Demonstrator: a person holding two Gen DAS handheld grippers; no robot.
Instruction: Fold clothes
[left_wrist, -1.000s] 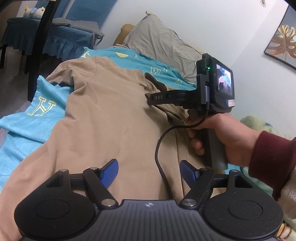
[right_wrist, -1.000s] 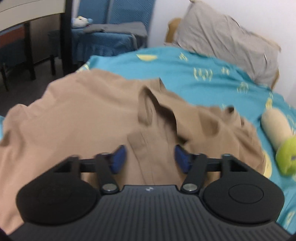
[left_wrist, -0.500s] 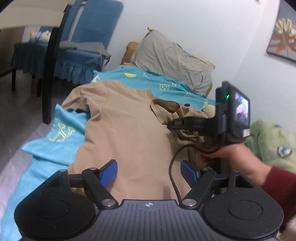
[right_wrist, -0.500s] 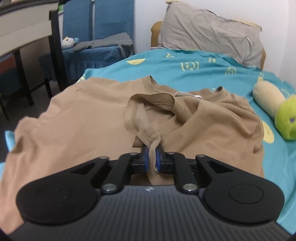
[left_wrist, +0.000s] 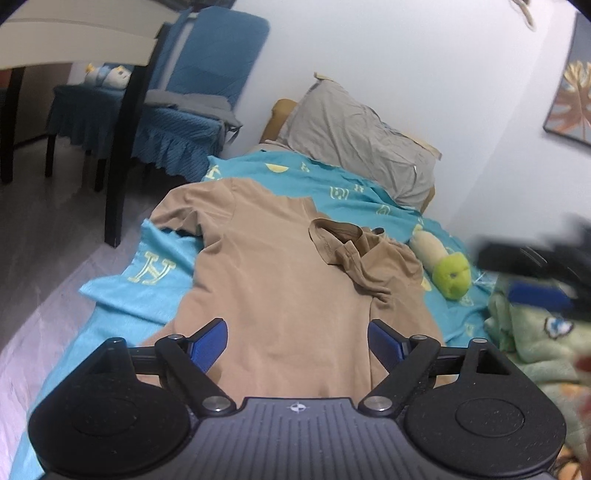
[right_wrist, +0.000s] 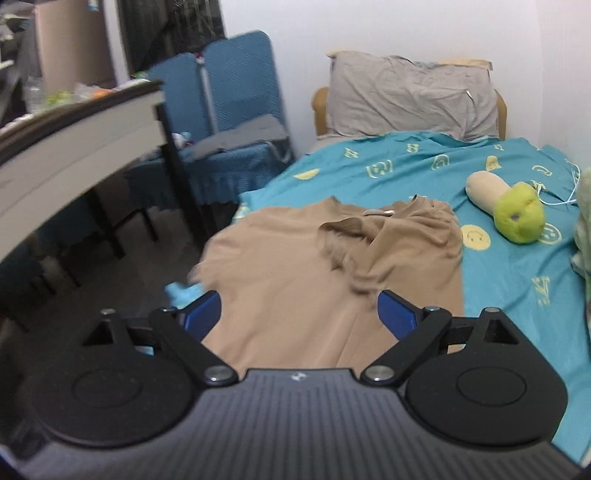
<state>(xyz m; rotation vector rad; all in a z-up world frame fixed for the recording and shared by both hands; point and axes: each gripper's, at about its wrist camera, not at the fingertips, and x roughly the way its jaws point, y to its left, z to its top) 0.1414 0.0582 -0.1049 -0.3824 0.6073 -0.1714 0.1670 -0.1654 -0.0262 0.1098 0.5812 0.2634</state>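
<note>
A tan T-shirt (left_wrist: 280, 280) (right_wrist: 295, 280) lies lengthwise on the turquoise bedsheet (left_wrist: 147, 273), its right sleeve folded in over the chest near the collar (left_wrist: 343, 240). My left gripper (left_wrist: 297, 338) hovers above the shirt's lower part, jaws opening, blue pads (left_wrist: 207, 341) apart with only cloth far below. My right gripper (right_wrist: 301, 310) is pulled back over the shirt, jaws opening wide, nothing between the pads (right_wrist: 399, 312). In the left wrist view the right gripper (left_wrist: 535, 280) is a dark blur at the right edge.
A grey pillow (left_wrist: 354, 144) lies at the head of the bed. A green-headed plush toy (left_wrist: 448, 266) (right_wrist: 517, 210) rests right of the shirt, a pale green blanket (left_wrist: 535, 339) nearer. A dark table leg (left_wrist: 120, 177) and blue chairs (right_wrist: 229, 122) stand left of the bed.
The right gripper, shut on the folded sleeve half a second ago, let it go and pulled back right and up. The left gripper rose and drew back, so more of the bed shows.
</note>
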